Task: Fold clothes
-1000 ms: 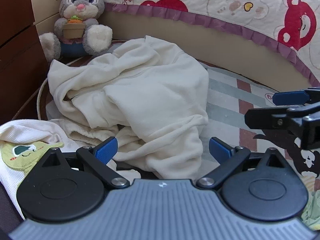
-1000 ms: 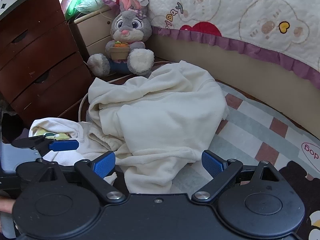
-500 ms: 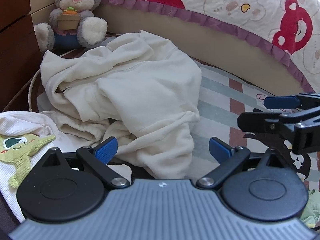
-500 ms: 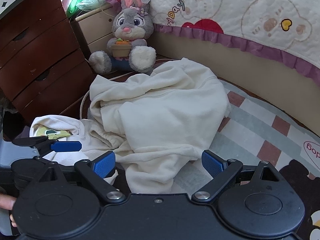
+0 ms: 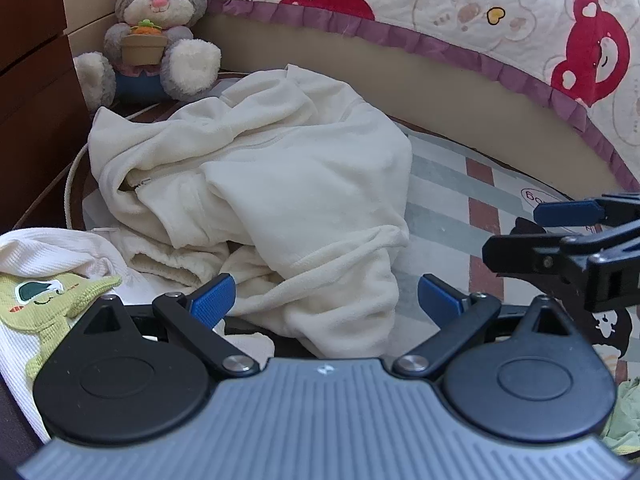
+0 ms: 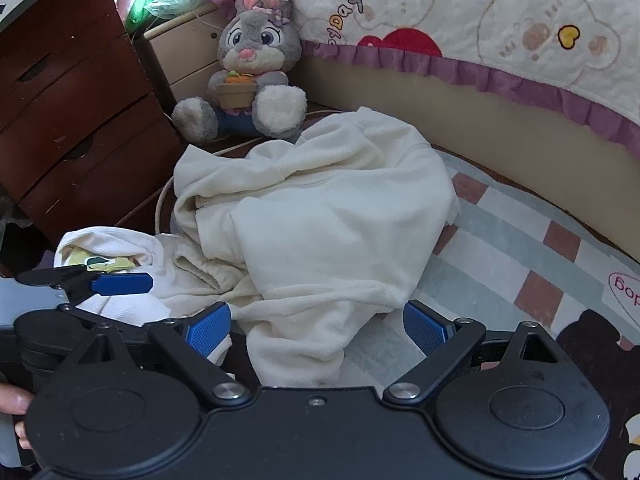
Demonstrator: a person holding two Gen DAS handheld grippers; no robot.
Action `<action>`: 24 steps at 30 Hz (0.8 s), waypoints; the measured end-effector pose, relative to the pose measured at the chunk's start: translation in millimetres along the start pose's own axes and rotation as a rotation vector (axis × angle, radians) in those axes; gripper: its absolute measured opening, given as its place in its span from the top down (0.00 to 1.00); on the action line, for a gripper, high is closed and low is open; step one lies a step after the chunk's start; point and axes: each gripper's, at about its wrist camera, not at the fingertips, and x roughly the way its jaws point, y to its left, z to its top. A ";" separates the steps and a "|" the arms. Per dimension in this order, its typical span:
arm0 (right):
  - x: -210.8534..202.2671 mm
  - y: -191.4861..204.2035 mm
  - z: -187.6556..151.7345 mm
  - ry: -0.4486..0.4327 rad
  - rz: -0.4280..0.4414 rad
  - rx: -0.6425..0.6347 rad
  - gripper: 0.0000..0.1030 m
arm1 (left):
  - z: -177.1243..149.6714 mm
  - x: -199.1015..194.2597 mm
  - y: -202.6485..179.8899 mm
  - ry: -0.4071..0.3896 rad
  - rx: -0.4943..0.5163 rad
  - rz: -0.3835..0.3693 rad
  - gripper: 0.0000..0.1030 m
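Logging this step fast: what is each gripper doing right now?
Left gripper: jaws open, holding nothing.
Right gripper: jaws open, holding nothing.

We are seeing a grey plush rabbit (image 6: 256,68) sitting at the far left beside a brown chest of drawers (image 6: 76,120), while a quilted bear-print cover (image 5: 460,16) is hanging along the far side above a checked rug (image 6: 520,248).
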 end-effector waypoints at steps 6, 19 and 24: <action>1.9 -0.9 -1.5 0.005 0.003 0.009 0.07 | -0.6 5.0 1.2 0.012 -0.009 0.000 0.04; 13.9 -5.6 -2.9 -0.108 -0.048 -0.022 0.11 | 0.3 8.9 8.1 -0.145 -0.111 0.011 0.18; 23.7 -16.7 -2.3 -0.238 -0.021 -0.060 0.31 | 31.9 22.8 9.2 -0.169 -0.153 0.030 0.46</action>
